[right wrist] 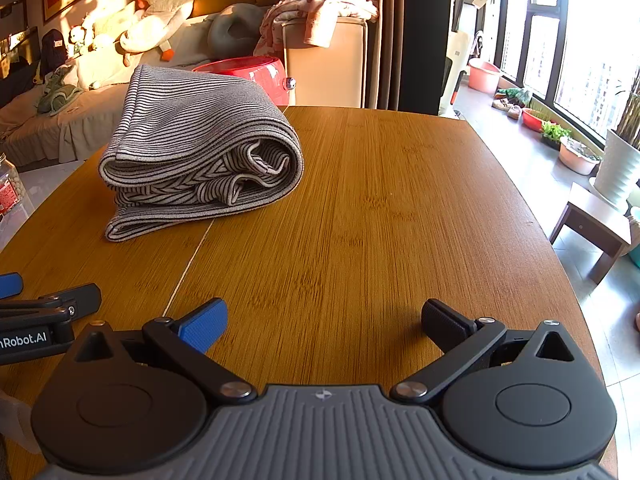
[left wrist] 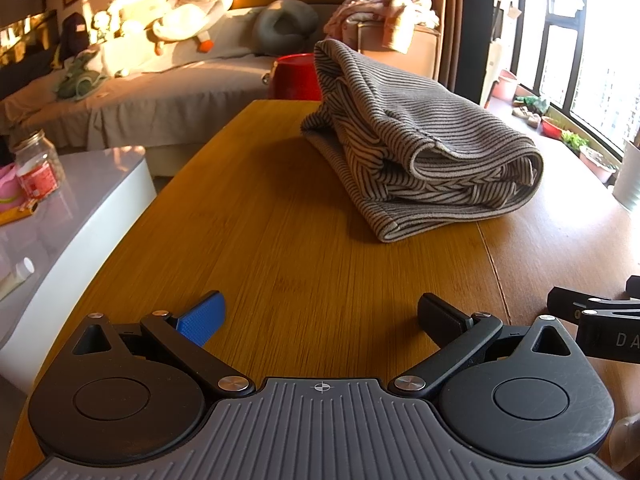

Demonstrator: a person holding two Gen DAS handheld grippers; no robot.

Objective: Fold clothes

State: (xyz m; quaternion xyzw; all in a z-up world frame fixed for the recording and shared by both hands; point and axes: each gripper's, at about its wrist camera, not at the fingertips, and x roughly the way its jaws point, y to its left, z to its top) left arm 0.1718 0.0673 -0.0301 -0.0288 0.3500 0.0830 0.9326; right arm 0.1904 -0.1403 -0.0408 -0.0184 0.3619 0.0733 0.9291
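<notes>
1. Left gripper point(left wrist: 320, 314): jaws spread wide, nothing between them. One finger carries a blue pad point(left wrist: 202, 318), the other a black pad point(left wrist: 440, 318). The gripper hangs low over the near part of the wooden table point(left wrist: 280, 240).
2. Right gripper point(right wrist: 324, 320): jaws likewise spread wide and holding nothing, over bare wood. It has the same blue pad point(right wrist: 204, 326) and black pad point(right wrist: 444, 322).
3. The two grippers sit side by side. Each appears at the edge of the other's view: the right gripper at the right edge of the left wrist view, the left gripper at the left edge of the right wrist view.
4. A seam point(right wrist: 188, 264) runs across the tabletop from near the grippers toward the cloth.
5. Striped garment point(left wrist: 416, 140): grey with dark stripes, folded into a thick bundle of several layers. It lies on the table beyond both grippers, well apart from them. Its rolled edges face the cameras.
6. Beyond the far table edge: a red tub point(right wrist: 256, 72) and a cabinet point(right wrist: 324, 64) draped with pink clothes point(right wrist: 324, 4).
7. Left of the table: a low white table point(left wrist: 80, 208) bearing a glass jar point(left wrist: 38, 164).
8. Farthest: a sofa point(left wrist: 180, 72) with a plush goose point(left wrist: 192, 8); windows point(right wrist: 580, 40) on the right.
</notes>
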